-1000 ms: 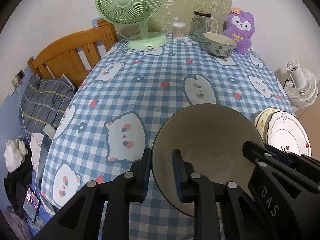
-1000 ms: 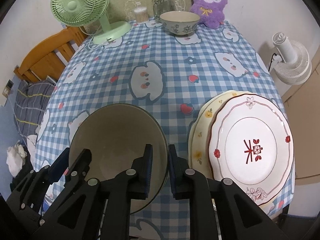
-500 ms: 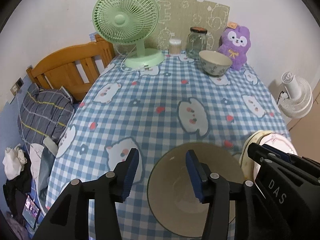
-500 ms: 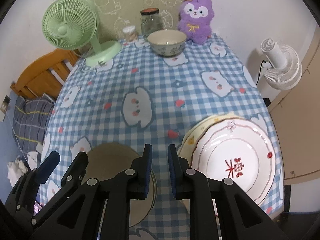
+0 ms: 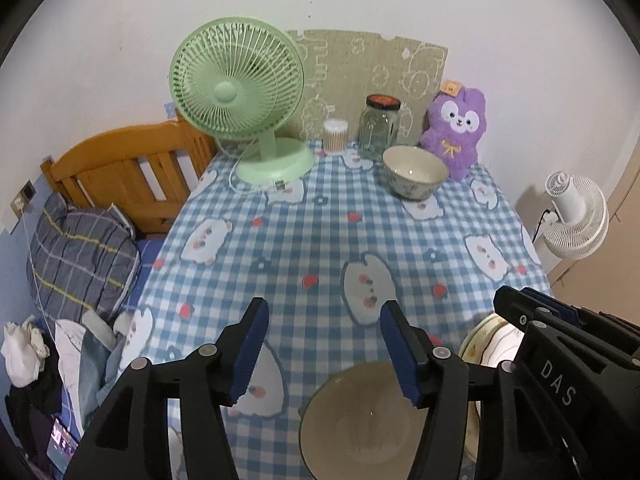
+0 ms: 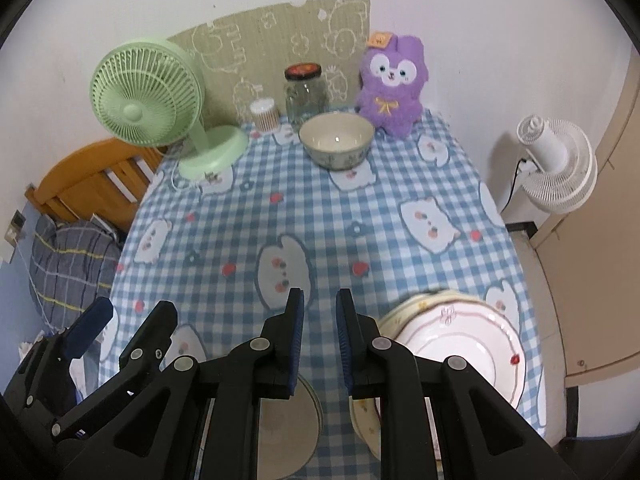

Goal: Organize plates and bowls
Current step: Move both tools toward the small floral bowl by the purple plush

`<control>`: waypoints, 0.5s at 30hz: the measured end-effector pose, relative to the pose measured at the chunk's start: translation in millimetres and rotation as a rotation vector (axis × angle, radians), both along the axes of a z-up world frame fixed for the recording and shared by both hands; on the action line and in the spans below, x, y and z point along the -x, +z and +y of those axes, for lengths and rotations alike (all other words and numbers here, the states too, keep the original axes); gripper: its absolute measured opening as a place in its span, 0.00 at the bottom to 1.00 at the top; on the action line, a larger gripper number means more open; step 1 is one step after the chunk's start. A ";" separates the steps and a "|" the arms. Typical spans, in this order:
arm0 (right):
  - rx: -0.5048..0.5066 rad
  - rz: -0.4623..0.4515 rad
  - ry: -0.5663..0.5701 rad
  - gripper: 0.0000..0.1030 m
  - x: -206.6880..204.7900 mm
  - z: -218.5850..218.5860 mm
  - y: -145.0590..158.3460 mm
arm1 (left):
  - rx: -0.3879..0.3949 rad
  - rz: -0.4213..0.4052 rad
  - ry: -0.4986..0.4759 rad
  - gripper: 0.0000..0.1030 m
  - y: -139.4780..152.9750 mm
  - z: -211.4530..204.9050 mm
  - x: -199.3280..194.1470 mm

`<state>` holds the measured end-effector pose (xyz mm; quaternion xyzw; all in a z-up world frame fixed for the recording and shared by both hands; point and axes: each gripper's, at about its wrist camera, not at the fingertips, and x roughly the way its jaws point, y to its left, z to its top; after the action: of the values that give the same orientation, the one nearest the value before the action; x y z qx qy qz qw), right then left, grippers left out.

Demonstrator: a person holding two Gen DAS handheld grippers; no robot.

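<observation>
Left tool [image 5: 324, 344] hangs above the counter [image 5: 320, 240] with its blue-padded jaws spread wide and empty; the grey-green bowl [image 5: 360, 416] sits below, between them, at the near edge. Right tool [image 6: 319, 334], marked "DAS" on its side, has its jaws nearly together with a narrow gap, gripping nothing. Just right lie the stacked plates [image 6: 460, 348], the top one red-trimmed. Far back stands a patterned bowl [image 6: 337, 146], beside a glass jar [image 6: 305, 92].
</observation>
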<state>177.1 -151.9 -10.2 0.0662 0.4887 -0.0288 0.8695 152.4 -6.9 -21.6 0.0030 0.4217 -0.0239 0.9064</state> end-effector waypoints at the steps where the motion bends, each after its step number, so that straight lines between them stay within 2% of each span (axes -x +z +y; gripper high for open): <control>1: 0.003 -0.006 0.000 0.19 -2.0 0.4 3.0 | 0.000 -0.007 -0.004 0.61 3.9 1.0 -3.2; 5: 0.014 -0.016 0.011 0.19 -11.7 4.6 12.3 | 0.008 -0.028 -0.017 0.67 15.2 4.7 -13.6; 15: 0.063 -0.056 -0.036 0.19 -35.3 4.6 35.5 | 0.032 -0.066 -0.090 0.73 39.3 7.6 -46.7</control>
<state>212.3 -147.3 25.3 0.0485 0.4616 -0.0580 0.8839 199.0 0.7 17.7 0.0081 0.3906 -0.0712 0.9177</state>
